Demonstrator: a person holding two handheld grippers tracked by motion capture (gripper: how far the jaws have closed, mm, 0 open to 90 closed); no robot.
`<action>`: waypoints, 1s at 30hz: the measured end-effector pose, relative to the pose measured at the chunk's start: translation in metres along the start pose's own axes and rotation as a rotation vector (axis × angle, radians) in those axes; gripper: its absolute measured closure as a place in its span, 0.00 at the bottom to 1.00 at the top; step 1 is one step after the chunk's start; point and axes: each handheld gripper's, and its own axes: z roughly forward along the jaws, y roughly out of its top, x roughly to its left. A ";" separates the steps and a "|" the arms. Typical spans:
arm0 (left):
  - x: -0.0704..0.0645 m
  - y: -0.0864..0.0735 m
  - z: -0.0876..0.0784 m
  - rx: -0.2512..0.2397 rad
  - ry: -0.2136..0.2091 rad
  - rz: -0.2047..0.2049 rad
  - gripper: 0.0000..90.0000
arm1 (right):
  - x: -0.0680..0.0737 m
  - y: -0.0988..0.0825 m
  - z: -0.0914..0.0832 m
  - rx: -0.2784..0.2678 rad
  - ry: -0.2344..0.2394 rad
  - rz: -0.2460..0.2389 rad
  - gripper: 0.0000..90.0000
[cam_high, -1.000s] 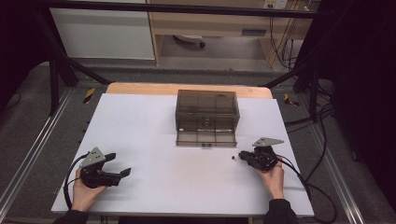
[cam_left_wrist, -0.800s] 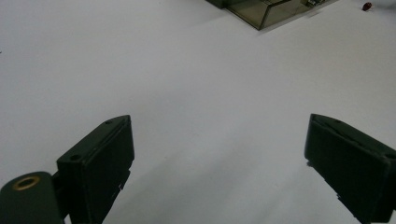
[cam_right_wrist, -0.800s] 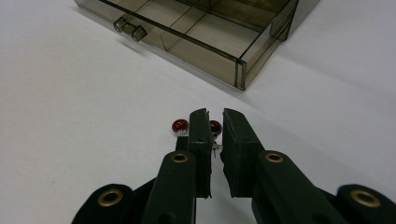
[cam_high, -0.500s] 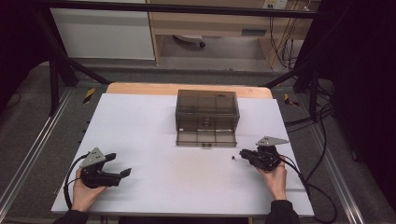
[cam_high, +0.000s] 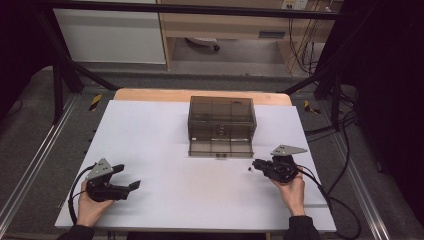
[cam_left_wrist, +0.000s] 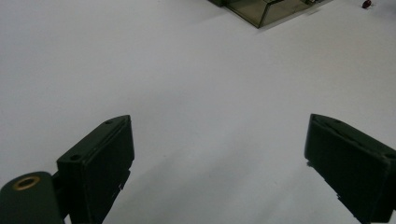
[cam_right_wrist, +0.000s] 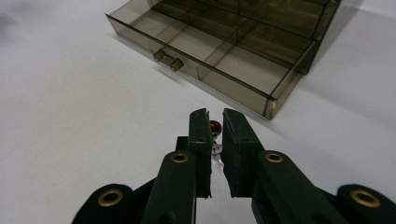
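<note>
Right gripper view: unmarked smoky drawer (cam_right_wrist: 224, 56); fingers (cam_right_wrist: 201, 140) pinch red bead (cam_right_wrist: 215, 126).

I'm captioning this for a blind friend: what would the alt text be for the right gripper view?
The right gripper has its two black jaws closed on a small dark red object with a bit of metal below it, above a white table. Just beyond stands a smoky transparent box, its drawer pulled open, showing empty divided compartments.

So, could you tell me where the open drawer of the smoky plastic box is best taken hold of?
Probably the small knob at the middle of the drawer's front wall, approached from the person's side. It juts out that way, narrow enough for jaws to close across it.
</note>
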 end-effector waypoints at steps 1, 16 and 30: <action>0.000 0.000 0.000 0.002 -0.001 0.001 0.09 | 0.002 0.001 0.000 -0.002 0.002 -0.005 0.92; -0.001 0.000 0.001 0.003 -0.003 0.001 0.09 | 0.028 0.031 0.017 -0.004 0.041 -0.038 0.92; -0.001 0.000 0.001 0.004 -0.006 -0.003 0.09 | 0.046 0.054 0.050 0.017 0.062 -0.054 0.92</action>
